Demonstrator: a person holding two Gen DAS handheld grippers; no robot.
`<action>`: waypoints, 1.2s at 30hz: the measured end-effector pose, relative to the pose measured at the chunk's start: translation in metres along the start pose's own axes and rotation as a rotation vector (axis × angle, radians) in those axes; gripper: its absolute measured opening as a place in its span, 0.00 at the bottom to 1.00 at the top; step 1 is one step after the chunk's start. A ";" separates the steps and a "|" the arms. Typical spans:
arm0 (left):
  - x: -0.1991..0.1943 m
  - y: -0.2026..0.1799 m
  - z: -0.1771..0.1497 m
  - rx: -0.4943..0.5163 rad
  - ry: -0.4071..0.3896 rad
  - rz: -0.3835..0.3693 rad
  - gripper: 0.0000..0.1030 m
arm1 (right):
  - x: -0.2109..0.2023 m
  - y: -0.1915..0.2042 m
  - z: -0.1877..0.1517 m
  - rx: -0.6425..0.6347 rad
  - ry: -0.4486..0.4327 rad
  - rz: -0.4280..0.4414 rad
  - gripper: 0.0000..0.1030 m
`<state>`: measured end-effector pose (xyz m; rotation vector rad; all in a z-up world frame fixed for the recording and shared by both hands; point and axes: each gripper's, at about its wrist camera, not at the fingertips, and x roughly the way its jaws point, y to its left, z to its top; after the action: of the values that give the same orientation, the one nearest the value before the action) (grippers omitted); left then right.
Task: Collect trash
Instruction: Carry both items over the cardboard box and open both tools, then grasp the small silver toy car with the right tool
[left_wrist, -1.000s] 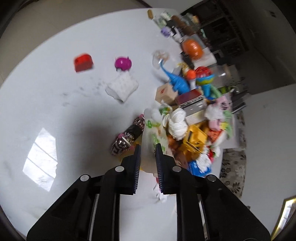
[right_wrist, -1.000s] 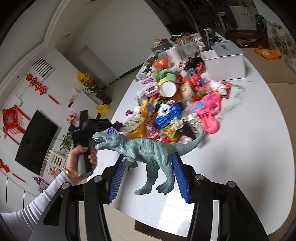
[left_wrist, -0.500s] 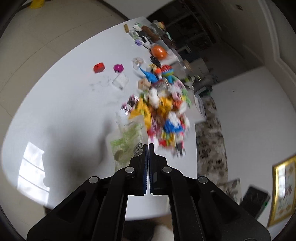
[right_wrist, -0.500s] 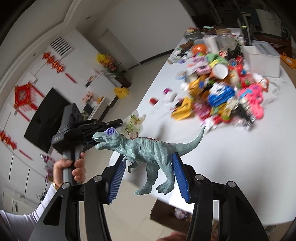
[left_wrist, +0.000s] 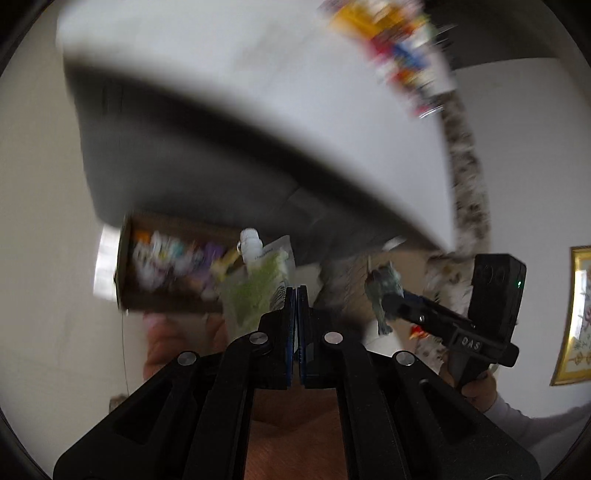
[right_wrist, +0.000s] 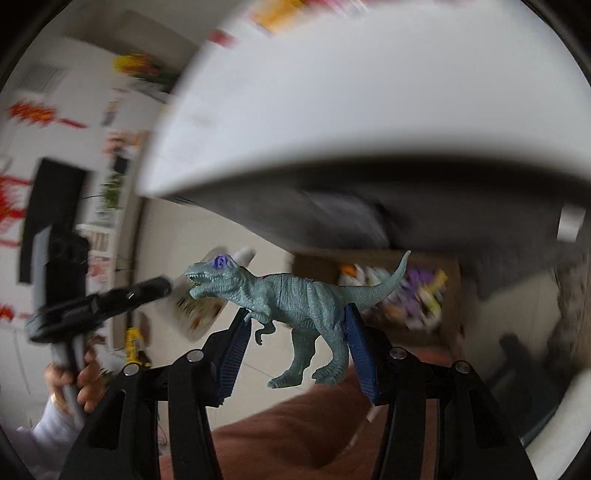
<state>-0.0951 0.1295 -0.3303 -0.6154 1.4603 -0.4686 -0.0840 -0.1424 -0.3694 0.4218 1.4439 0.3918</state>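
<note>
Open brown cardboard box (left_wrist: 166, 273) of mixed bits on the floor lies ahead-left of the left gripper (left_wrist: 296, 295), jaws clenched on a green-printed spouted plastic pouch (left_wrist: 258, 288); left hand is nearer. Right gripper (right_wrist: 295, 332) grasps a grey-green plastic toy dinosaur (right_wrist: 291, 295) crosswise. Since earlier both swung off the white tabletop (left_wrist: 295, 92), now down beside its edge

One toy dinosaur (right_wrist: 295, 299), one green spouted pouch (left_wrist: 258, 291), one cardboard box (left_wrist: 166, 266), one white table (left_wrist: 295, 110)

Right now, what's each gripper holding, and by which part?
Left gripper: shut on the green spouted pouch, pinched at its right edge. Right gripper: shut on the toy dinosaur, fingers at chest and tail base.
</note>
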 end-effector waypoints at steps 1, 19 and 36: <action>0.028 0.015 -0.001 0.003 0.031 0.040 0.01 | 0.017 -0.011 -0.002 0.025 0.011 -0.005 0.50; 0.154 0.083 0.024 0.020 0.187 0.403 0.67 | 0.072 -0.062 0.005 0.155 0.001 -0.163 0.80; -0.001 -0.058 -0.014 0.163 -0.243 0.378 0.85 | -0.115 -0.002 0.253 -0.285 -0.499 -0.487 0.90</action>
<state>-0.1045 0.0843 -0.2927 -0.2465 1.2540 -0.2038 0.1576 -0.2124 -0.2511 -0.0706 0.9400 0.0808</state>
